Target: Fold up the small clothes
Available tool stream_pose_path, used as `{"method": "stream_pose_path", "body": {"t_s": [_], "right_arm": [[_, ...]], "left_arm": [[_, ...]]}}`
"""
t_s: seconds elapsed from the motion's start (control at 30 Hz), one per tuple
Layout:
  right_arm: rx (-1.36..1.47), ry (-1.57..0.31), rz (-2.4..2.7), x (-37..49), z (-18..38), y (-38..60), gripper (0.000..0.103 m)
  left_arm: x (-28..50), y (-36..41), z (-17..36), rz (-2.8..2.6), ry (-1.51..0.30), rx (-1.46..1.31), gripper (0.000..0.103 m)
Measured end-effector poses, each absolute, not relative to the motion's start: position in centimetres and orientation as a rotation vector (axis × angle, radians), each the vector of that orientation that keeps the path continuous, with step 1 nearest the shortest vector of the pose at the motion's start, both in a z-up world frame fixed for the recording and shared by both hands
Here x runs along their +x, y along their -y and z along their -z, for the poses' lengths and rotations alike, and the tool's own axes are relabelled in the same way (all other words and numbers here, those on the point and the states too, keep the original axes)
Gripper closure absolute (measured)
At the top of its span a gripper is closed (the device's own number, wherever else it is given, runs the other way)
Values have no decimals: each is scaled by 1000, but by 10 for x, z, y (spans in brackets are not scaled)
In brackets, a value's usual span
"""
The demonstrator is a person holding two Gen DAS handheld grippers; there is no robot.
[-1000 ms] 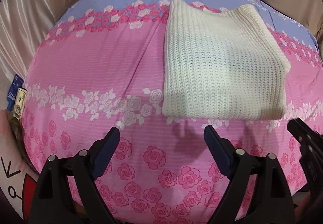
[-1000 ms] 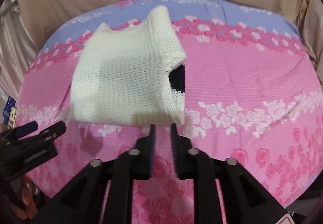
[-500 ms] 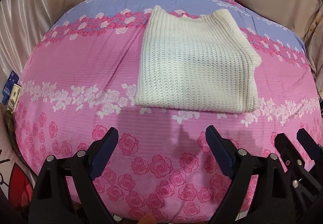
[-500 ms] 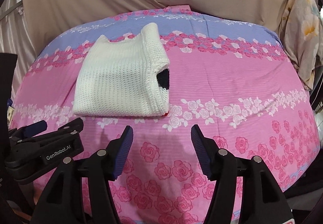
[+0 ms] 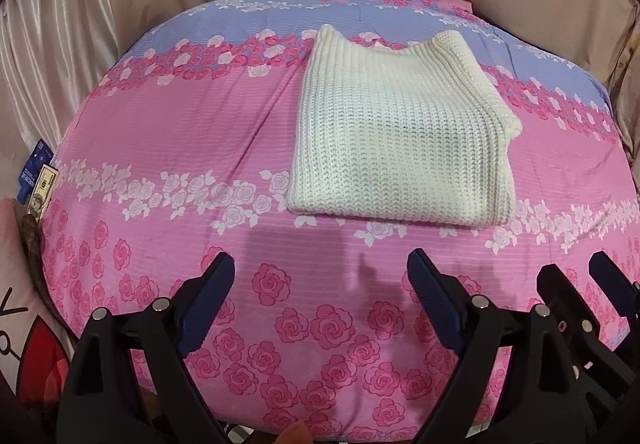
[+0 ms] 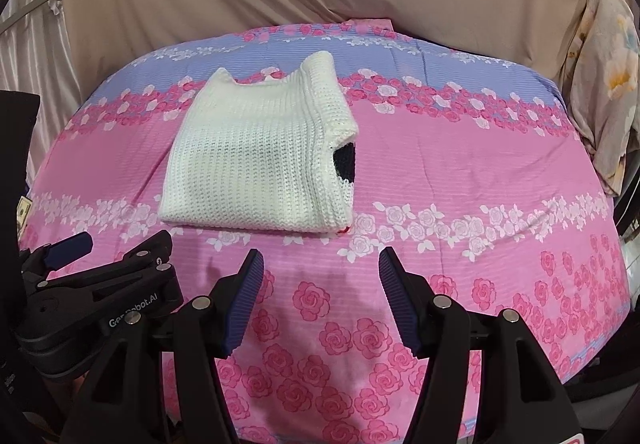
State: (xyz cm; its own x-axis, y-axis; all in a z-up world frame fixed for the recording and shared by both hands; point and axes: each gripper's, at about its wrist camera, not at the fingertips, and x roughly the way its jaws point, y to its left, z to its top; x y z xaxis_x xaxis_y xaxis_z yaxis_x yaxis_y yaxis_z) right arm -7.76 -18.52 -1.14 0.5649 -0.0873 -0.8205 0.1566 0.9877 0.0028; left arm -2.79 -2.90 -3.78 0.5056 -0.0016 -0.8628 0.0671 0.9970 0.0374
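Both tools, left tool [image 5: 320, 276] and right tool [image 6: 320, 276], empty and agape near folded sweater [image 5: 400, 148].

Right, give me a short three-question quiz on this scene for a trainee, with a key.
1. True or false: the white knit garment lies folded on the floral bedsheet, with neither gripper touching it.
2. Multiple choice: what colour shows inside the garment's open side in the right wrist view? A) black B) green C) yellow
3. Fill in: the jaws of the left gripper and the right gripper both stand ____, with nothing between them.

Key: 1 true; 2 A, a dark patch shows at the opening; 3 open.
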Motion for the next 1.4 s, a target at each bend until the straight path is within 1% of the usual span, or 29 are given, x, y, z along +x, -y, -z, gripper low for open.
{"method": "stream_pose_path", "body": {"t_s": [0.47, 0.57, 0.8, 0.97, 1.4], "right_arm": [[86, -965, 142, -78, 13, 185, 44], [93, -969, 141, -78, 14, 184, 44], [83, -975, 130, -74, 17, 183, 44], [76, -979, 123, -72, 19, 181, 44], [68, -984, 123, -68, 21, 180, 44]], "left_arm": [[-28, 29, 36, 9, -1032, 84, 17], [-26, 27, 38, -4, -1041, 87, 9], [-21, 23, 46, 8, -1076, 61, 5], [-20, 25, 47, -7, -1057, 93, 5], [-17, 21, 53, -17, -1065, 65, 5]]}}
